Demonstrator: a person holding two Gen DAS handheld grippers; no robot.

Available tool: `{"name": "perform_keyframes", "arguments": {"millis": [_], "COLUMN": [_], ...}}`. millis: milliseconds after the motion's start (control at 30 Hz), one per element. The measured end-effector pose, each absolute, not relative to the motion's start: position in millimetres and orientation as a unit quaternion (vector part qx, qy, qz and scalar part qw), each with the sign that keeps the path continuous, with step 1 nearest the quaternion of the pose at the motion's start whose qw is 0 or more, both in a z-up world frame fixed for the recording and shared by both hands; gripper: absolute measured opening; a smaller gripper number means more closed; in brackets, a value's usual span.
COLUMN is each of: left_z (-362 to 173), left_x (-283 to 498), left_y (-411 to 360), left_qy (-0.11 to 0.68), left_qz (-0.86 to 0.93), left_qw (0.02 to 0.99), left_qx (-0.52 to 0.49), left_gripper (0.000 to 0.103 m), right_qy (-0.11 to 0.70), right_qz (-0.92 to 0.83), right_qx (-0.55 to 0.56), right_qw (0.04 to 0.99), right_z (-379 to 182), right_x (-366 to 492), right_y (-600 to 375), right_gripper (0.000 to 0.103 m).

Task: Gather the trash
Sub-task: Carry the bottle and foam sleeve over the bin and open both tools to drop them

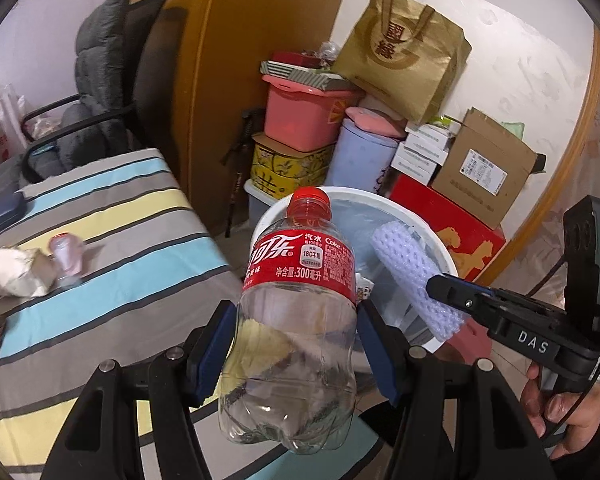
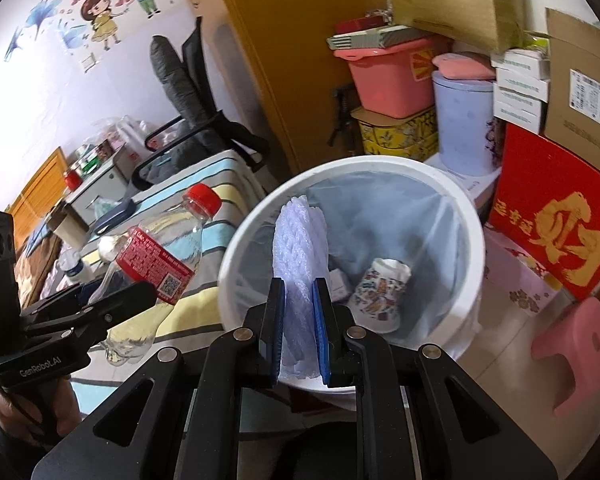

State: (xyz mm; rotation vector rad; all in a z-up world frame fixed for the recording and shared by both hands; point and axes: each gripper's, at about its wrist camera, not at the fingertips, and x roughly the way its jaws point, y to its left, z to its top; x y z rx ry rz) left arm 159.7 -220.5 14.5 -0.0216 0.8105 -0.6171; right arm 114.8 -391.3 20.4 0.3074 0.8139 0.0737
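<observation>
My left gripper [image 1: 296, 344] is shut on an empty clear cola bottle [image 1: 296, 320] with a red cap and red label, held upright beside the bed's edge, just short of the white bin [image 1: 440, 252]. The same bottle [image 2: 156, 256] shows at the left of the right wrist view. My right gripper [image 2: 300, 312] is shut on a white foam net sleeve [image 2: 300, 248], which hangs over the near rim of the white bin [image 2: 476, 240]. The bin has a clear liner and holds a patterned paper cup [image 2: 380, 296]. The foam sleeve [image 1: 412, 276] and right gripper [image 1: 452, 292] also appear in the left wrist view.
On the striped bedspread [image 1: 120, 240] lie a crumpled paper wad [image 1: 20, 272] and a small pink bottle [image 1: 66, 258]. Behind the bin stand stacked boxes, a pink tub [image 1: 304, 116], a gold paper bag [image 1: 404, 60] and a red box [image 2: 556, 216]. A pink stool [image 2: 580, 352] sits at right.
</observation>
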Motion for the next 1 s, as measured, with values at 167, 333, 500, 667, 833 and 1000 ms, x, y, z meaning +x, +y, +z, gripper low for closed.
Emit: {"name": "perform_keyframes", "arguments": {"millis": [167,333,500,667,833,1000], "left_z": [6.6,1.9,-3.9,-1.7,2.7,4.5], "left_x": [168.5,181.0,195.7,201.9,199.6,193.6], "left_y": [-240.1,-257.9,-274.3,-275.0,-264.3,-244.5], "left_qy": [0.398,0.404,0.412,0.403,0.398,0.400], "left_qz": [-0.306,-0.317,-0.325,-0.329,-0.326,-0.314], "left_qw": [0.865,0.858,0.851,0.854,0.858,0.861], "left_qx": [0.000,0.004,0.003,-0.010,-0.014,-0.026], "left_gripper": [0.062,0.062,0.062,0.069,0.070,0.070], "right_qy": [0.404,0.414,0.425,0.415,0.400,0.390], "right_qz": [0.021,0.012,0.012,0.012,0.011,0.015], "right_qx": [0.152,0.157,0.159,0.160,0.168,0.166], "right_qw": [0.902,0.897,0.891,0.896,0.901,0.905], "right_z": [12.6,5.6,-0.4,3.6,12.0,19.0], "right_x": [117.5,121.9,127.7,125.4,121.7,118.4], "right_y": [-401.2,-409.3,-413.6,-416.0,-417.3,-412.6], "right_gripper": [0.016,0.016,0.019,0.037,0.043,0.043]}}
